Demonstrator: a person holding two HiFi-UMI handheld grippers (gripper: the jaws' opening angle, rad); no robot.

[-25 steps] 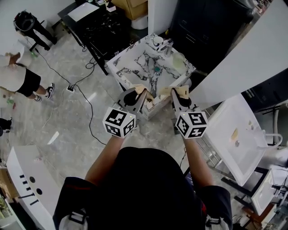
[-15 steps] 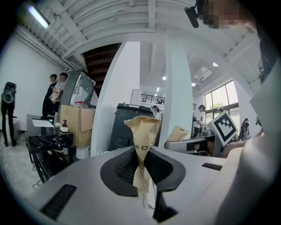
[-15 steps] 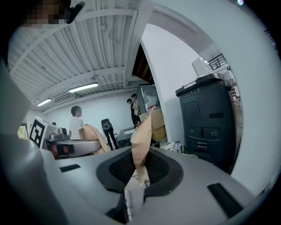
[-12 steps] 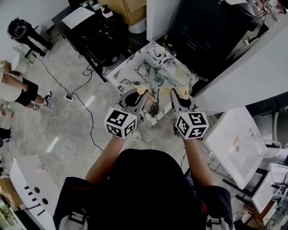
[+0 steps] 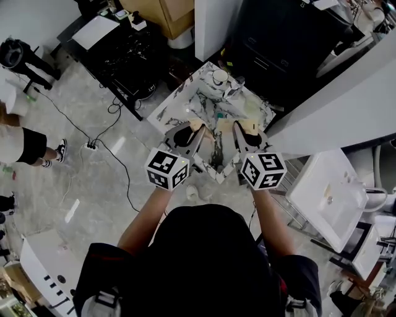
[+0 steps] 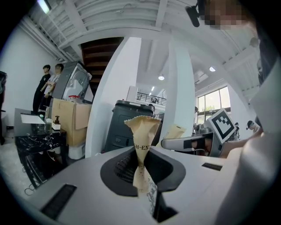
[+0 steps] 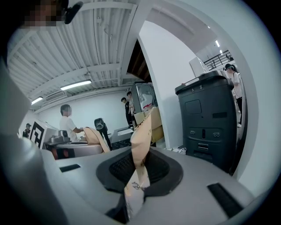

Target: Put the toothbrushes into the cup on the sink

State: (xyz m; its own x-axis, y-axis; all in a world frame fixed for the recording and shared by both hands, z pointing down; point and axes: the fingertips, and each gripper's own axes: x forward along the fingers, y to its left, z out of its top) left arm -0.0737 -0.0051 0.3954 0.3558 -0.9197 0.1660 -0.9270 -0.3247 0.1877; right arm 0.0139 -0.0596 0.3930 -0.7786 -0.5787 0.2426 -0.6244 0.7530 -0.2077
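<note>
Overhead, in the head view, the person's two arms reach forward side by side toward the marbled sink (image 5: 199,102), which stands just beyond the grippers. The left gripper (image 5: 193,129) is clenched on a tan left toothbrush packet (image 5: 197,124), and the right gripper (image 5: 244,130) is clenched on a matching right toothbrush packet (image 5: 249,125). Both packets are over the near edge of the sink top. The cup (image 5: 219,76) stands at the far side of the sink top, well apart from both packets. Each gripper's marker cube lies nearer the person: the left marker cube (image 5: 166,168) and the right marker cube (image 5: 263,170). A black table (image 5: 127,52) and a cardboard box (image 5: 162,12) stand to the far left, and a white basin (image 5: 328,198) stands to the right. From the left gripper view, the jaws of the left gripper (image 6: 141,176) are pressed onto the left toothbrush packet (image 6: 141,145), whose crimped end stands upright above them. The right gripper (image 6: 189,143) and its packet (image 6: 174,131) show just to the right. From the right gripper view, the jaws of the right gripper (image 7: 136,180) pinch the right toothbrush packet (image 7: 140,154), which leans slightly right. The left toothbrush packet (image 7: 94,137) shows to the left, and a dark bin (image 7: 210,118) stands to the right.
</note>
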